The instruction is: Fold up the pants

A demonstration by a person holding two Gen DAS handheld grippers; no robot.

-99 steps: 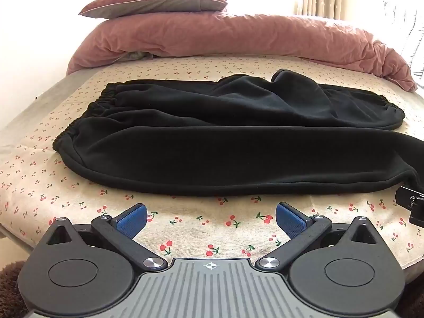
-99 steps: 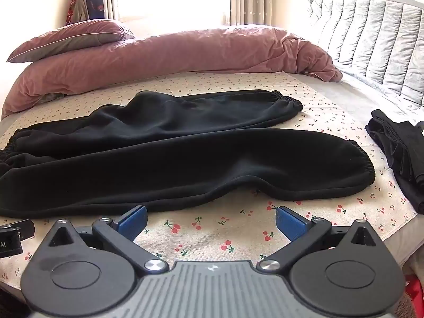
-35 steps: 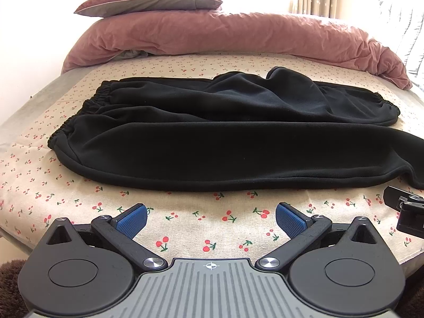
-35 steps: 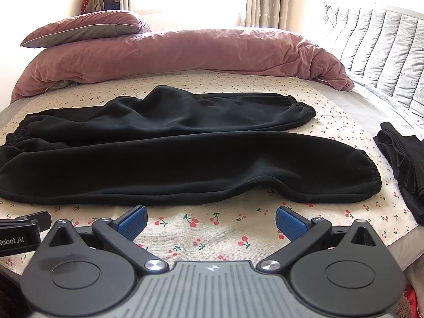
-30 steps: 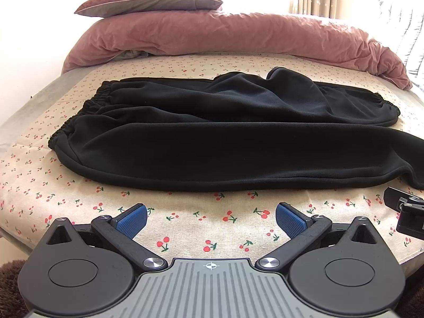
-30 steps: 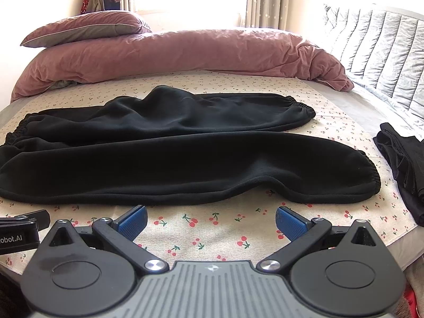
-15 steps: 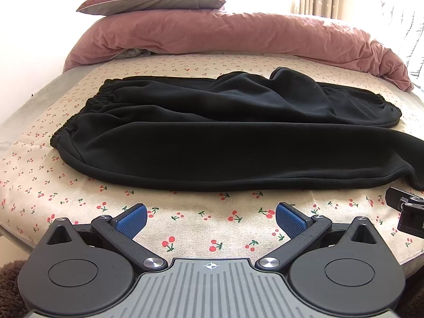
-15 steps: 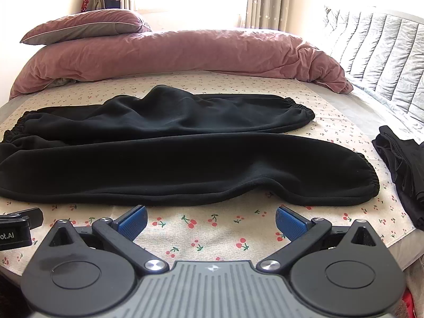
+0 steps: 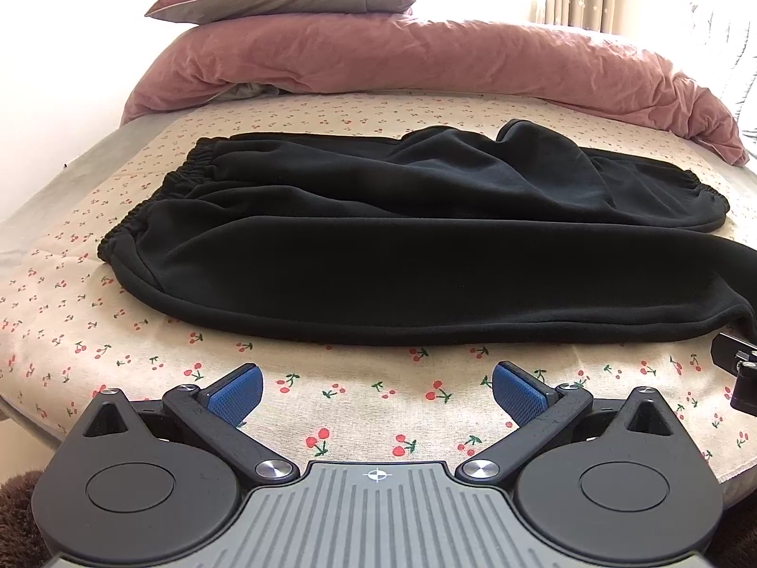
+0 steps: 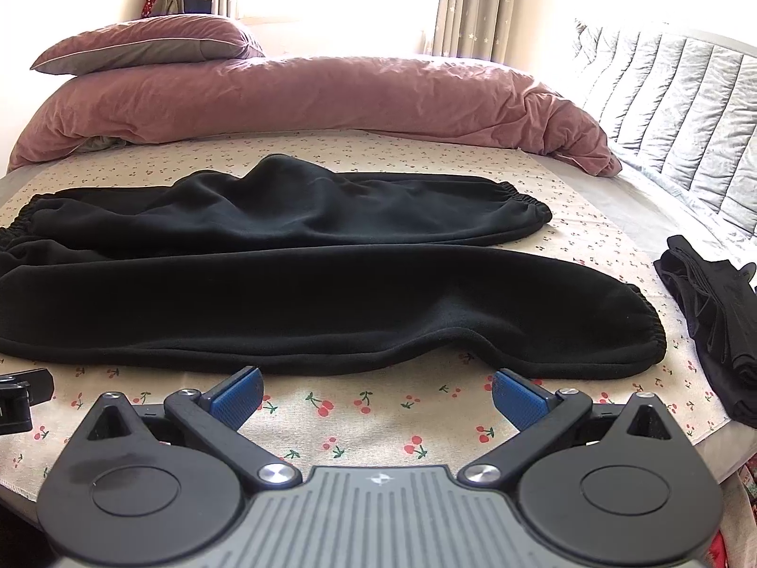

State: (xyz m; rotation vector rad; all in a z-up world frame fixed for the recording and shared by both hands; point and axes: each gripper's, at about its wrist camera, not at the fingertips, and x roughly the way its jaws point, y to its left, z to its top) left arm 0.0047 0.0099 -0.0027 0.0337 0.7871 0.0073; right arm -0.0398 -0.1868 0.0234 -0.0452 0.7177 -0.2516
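Note:
Black pants lie spread flat on the cherry-print bed sheet, waistband at the left, both legs running right to elastic cuffs; they also show in the right wrist view. A raised fold sits on the far leg. My left gripper is open and empty, just in front of the near leg's hem near the waist end. My right gripper is open and empty, in front of the near leg toward its cuff. Each gripper's body shows at the edge of the other's view.
A pink duvet and a pillow lie along the far side of the bed. A second dark folded garment lies at the right edge. A grey quilted headboard stands at the right. The bed's front edge is just below the grippers.
Both grippers have moved slightly forward toward the pants' near hem and stayed open. The pants have not moved.

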